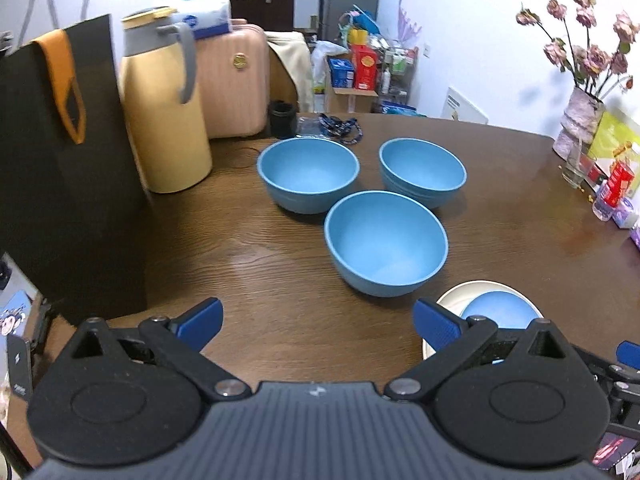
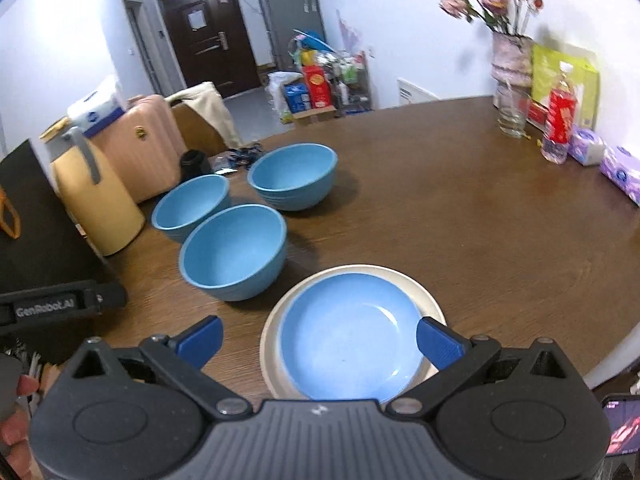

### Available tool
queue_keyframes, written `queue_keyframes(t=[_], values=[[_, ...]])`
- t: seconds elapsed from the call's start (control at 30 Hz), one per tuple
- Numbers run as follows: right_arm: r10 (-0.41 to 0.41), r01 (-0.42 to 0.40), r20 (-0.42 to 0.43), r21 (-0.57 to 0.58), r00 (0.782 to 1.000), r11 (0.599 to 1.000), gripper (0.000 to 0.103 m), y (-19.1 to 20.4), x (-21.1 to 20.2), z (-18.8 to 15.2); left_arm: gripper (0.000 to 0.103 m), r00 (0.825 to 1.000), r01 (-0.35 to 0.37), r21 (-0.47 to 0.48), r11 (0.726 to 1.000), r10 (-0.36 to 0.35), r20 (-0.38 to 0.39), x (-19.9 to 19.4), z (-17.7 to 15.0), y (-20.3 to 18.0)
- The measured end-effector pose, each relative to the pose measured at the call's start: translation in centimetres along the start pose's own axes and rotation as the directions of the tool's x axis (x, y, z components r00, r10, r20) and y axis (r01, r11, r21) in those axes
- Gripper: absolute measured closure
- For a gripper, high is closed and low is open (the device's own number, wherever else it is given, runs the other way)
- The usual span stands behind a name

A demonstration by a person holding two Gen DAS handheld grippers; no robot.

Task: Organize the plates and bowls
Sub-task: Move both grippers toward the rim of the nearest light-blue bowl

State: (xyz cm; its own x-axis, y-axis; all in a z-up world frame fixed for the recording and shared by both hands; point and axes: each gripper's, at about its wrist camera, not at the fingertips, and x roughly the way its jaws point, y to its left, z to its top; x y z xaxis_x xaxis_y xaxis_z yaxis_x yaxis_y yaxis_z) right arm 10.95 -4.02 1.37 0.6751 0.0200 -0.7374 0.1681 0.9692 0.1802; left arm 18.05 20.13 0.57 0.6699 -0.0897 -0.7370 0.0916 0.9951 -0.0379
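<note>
Plates look stacked, blue plate (image 2: pixel 348 336) on cream plate (image 2: pixel 420 292); both grippers (image 1: pixel 318 322) (image 2: pixel 318 340) spread and empty; next, probably nesting near bowl (image 1: pixel 386 242) into a far one.

three blue bowls (image 2: pixel 234 252) (image 2: pixel 191 204) (image 2: pixel 293 174), one blue plate (image 2: pixel 348 336), one cream plate (image 2: pixel 272 344), two hand-held grippers (image 1: pixel 318 326) (image 2: pixel 318 342).

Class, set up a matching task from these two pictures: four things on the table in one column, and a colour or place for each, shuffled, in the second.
Things:
1. thermos jug
2. small plate
3. large plate
4. vase of dried flowers

Descriptions:
A. cream, lying under another plate
B. far right edge of the table, next to a glass
C. yellow, beside the black bag
D. blue, resting on a cream plate

Pairs: 1-C, 2-D, 3-A, 4-B
</note>
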Motion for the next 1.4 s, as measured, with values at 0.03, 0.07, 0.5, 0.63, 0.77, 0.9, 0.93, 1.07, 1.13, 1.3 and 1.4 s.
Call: queue_keyframes(t=[0.03, 0.07, 0.5, 0.63, 0.77, 0.9, 0.93, 1.07, 1.13, 1.3, 1.4], values=[[0.005, -0.005, 0.005, -0.012, 1.0, 1.0, 0.0, 0.3, -0.3, 0.0, 0.0, 1.0, -0.002, -0.009, 1.0, 0.002, 0.002, -0.4, -0.2, 0.2], [0.009, -0.009, 0.011, -0.023, 1.0, 1.0, 0.0, 0.7, -0.6, 0.0, 0.0, 1.0, -0.002, -0.016, 1.0, 0.002, 0.002, -0.8, -0.4, 0.5], [0.017, -0.017, 0.015, -0.014, 1.0, 1.0, 0.0, 4.5, -0.5, 0.6, 0.0, 1.0, 0.006, -0.017, 1.0, -0.006, 0.015, -1.0, 1.2, 4.4], [0.005, -0.005, -0.001, -0.015, 1.0, 1.0, 0.0, 5.6, 0.5, 0.8, 0.0, 1.0, 0.015, -0.016, 1.0, -0.015, 0.003, 0.2, 2.2, 5.5], [-0.01, 0.01, -0.012, -0.01, 1.0, 1.0, 0.0, 6.2, 1.5, 1.2, 0.0, 1.0, 0.024, -0.015, 1.0, -0.024, -0.015, 1.8, 3.1, 6.0], [-0.029, 0.029, -0.02, -0.006, 0.999, 1.0, 0.0, 6.6, 2.8, 1.9, 0.0, 0.999, 0.033, -0.005, 0.999, -0.033, -0.029, 3.3, 3.9, 6.1], [-0.034, 0.034, -0.022, -0.004, 0.999, 0.999, 0.0, 6.7, 3.2, 2.1, 0.0, 0.999, 0.036, -0.004, 0.999, -0.036, -0.033, 3.7, 4.2, 6.1], [-0.057, 0.057, -0.03, 0.009, 0.998, 0.998, 0.0, 6.8, 4.6, 3.0, 0.0, 0.997, 0.046, -0.005, 0.999, -0.046, -0.054, 5.6, 5.1, 6.1], [-0.071, 0.071, -0.036, 0.016, 0.997, 0.997, 0.0, 6.6, 5.3, 3.4, 0.0, 0.997, 0.051, -0.004, 0.999, -0.051, -0.065, 6.5, 5.6, 6.0], [-0.097, 0.098, -0.053, 0.028, 0.994, 0.995, 0.0, 6.6, 7.3, 4.7, 0.0, 0.994, 0.061, 0.008, 0.998, -0.06, -0.091, 8.6, 6.8, 5.3], [-0.115, 0.117, -0.062, 0.033, 0.991, 0.993, 0.0, 6.6, 8.5, 5.6, 0.0, 0.992, 0.061, 0.015, 0.998, -0.059, -0.114, 10.2, 7.4, 4.9]])
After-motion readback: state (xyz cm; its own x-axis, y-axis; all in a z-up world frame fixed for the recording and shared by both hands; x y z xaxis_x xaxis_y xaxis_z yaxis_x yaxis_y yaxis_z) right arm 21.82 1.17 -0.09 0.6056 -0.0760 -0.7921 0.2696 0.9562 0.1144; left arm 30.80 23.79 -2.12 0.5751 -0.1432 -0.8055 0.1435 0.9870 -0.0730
